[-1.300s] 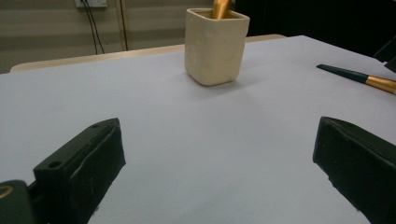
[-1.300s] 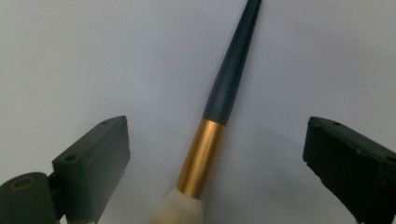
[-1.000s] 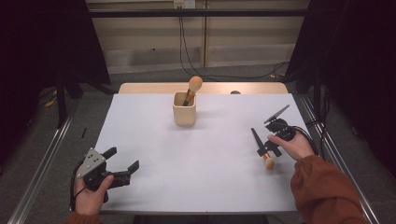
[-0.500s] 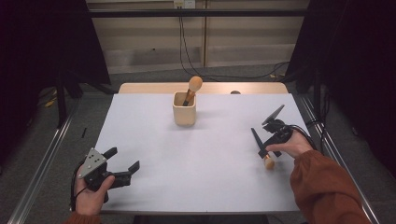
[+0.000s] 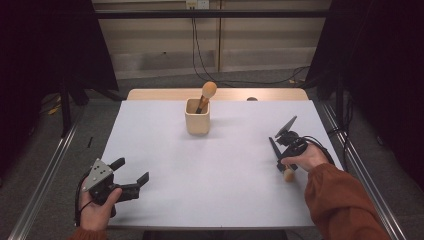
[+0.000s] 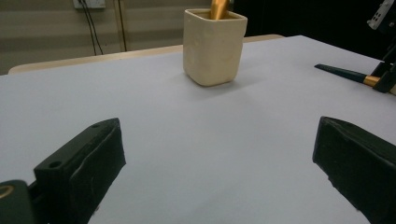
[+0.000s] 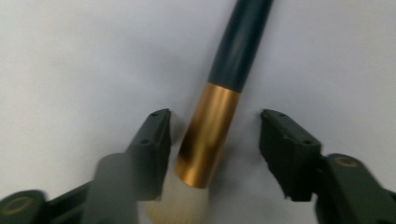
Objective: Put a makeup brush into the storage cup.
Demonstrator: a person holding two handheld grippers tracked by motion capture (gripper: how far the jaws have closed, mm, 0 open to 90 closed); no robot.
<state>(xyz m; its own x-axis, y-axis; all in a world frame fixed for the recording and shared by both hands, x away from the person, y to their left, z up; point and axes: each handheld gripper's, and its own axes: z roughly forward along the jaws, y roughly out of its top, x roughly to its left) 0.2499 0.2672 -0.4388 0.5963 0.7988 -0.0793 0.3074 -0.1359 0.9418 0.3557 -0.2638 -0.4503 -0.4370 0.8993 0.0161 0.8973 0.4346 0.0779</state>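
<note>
We take the cream holder as our landmark: one brush already stands in it, its round head poking above the rim, so part of the tidying looks done. The second brush lies flat on the white table, well off to the holder's right and nearer the person. Our right gripper straddles its gold ferrule; its jaws have just been closing, yet a gap remains on one side, so they are spread around the brush and not pinching it. Our left gripper rests spread and empty, well to the holder's left and nearer the person. Left to do, we judge: clamp, lift, carry to the holder and drop it in
</note>
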